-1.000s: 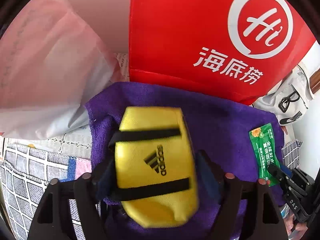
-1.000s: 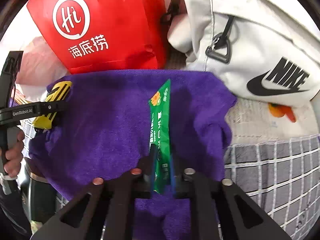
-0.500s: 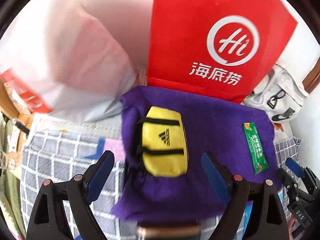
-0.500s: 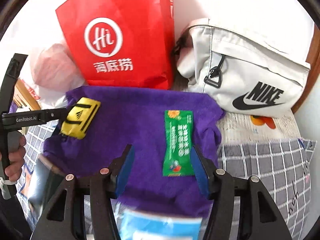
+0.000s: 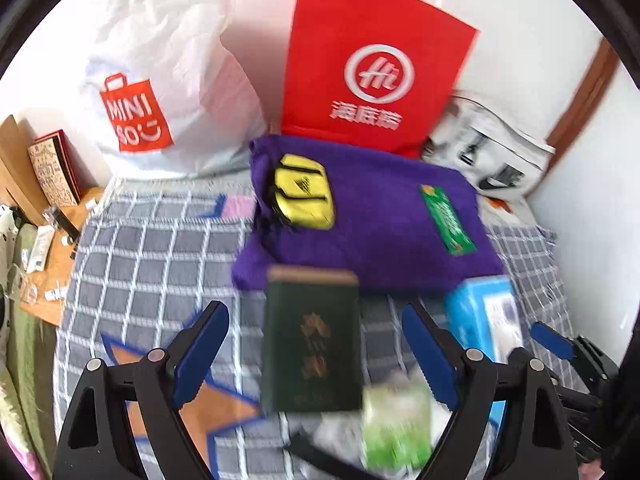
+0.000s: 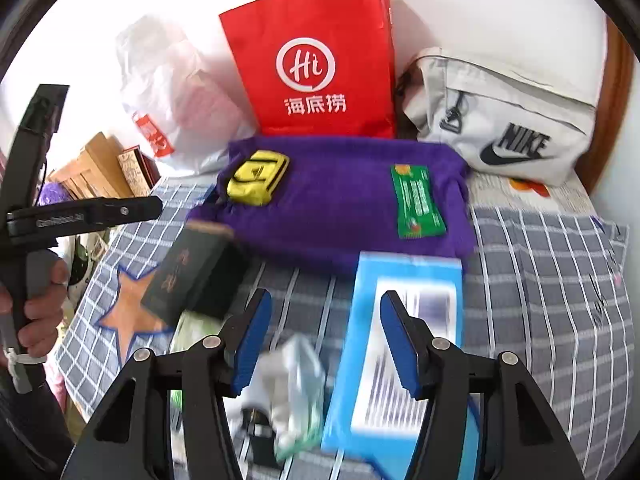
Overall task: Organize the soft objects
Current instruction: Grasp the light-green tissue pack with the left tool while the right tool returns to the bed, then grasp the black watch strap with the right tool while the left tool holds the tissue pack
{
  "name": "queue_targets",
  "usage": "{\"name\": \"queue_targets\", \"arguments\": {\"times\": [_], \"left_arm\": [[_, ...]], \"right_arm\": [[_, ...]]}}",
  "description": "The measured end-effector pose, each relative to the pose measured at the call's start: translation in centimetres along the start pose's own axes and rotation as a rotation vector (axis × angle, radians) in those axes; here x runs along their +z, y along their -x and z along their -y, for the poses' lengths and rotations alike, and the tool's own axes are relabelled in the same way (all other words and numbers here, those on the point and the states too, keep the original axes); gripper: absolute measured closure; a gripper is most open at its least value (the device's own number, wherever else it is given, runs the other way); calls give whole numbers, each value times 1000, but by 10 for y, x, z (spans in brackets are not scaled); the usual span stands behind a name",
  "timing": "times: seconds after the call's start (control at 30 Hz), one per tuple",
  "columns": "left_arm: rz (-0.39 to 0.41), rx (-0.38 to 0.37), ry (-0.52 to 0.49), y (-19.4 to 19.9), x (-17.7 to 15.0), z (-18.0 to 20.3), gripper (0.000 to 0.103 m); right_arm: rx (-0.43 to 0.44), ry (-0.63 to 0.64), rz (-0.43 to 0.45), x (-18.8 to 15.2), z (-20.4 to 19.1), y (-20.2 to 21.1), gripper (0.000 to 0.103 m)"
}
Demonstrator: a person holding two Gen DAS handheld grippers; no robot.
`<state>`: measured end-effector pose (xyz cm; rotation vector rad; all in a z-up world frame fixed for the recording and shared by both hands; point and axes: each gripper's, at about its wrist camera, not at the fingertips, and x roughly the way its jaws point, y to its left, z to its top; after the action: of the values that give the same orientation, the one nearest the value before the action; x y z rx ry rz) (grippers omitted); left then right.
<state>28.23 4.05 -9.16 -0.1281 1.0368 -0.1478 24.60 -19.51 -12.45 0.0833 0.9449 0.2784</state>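
A purple towel (image 5: pixel 380 232) (image 6: pixel 340 204) lies spread on the checked bed cover (image 5: pixel 152 248). On its left part rests a yellow pouch with black straps (image 5: pixel 306 194) (image 6: pixel 256 178); on its right part lies a green packet (image 5: pixel 448 220) (image 6: pixel 418 200). My left gripper (image 5: pixel 316 352) hangs open, well back from the towel, above a dark green booklet (image 5: pixel 312 340). My right gripper (image 6: pixel 326 340) is open too, nothing between its blue pads, above a blue box (image 6: pixel 400 340) and a blurred green-white pack (image 6: pixel 296 380).
A red paper bag (image 5: pixel 372 68), a white Miniso plastic bag (image 5: pixel 160 80) and a white Nike bag (image 6: pixel 508 120) stand along the wall behind the towel. A wooden side table (image 5: pixel 60 240) with small items is at the left. A hand (image 6: pixel 40 312) holds the left gripper's handle.
Both grippers have let go and drawn back and up from the towel. The yellow pouch and green packet stay on it. The booklet, blue box and pack have come into view.
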Motion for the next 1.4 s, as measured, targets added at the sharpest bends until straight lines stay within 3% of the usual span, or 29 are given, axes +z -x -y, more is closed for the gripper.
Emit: {"name": "queue_targets", "arguments": {"times": [0.17,0.43,0.53,0.8,0.87,0.9,0.93,1.17,1.4], "left_arm": [[-24,-33,0,8,-40,12,15],[-99,-73,5,-14,-93,32,15],[-99,-87,20,-17,-97,37,15],[-122,-29,27,-37,-95,47,16],[-135,13,8,-42,-94,50,34],[-139,-7,6,-42,-94,50,49],[-142,-35,14,-42,-94,50,53],[-96,-33,-20,-12,-101,47,53],[-59,7,31,10,-120,15,53]], "right_arm": [[-14,-18,-5,-39,0,21,46],[-14,-80,-3,-96,13,38,46],[-10,-85,-4,-106,17,38,46],[50,-110,11,-121,20,42,46],[73,-100,22,-123,15,43,46],[77,-92,26,-124,13,44,46],[79,-81,31,-125,10,45,46],[89,-59,17,-129,-3,29,46],[101,-48,-7,-137,-18,8,46]]}}
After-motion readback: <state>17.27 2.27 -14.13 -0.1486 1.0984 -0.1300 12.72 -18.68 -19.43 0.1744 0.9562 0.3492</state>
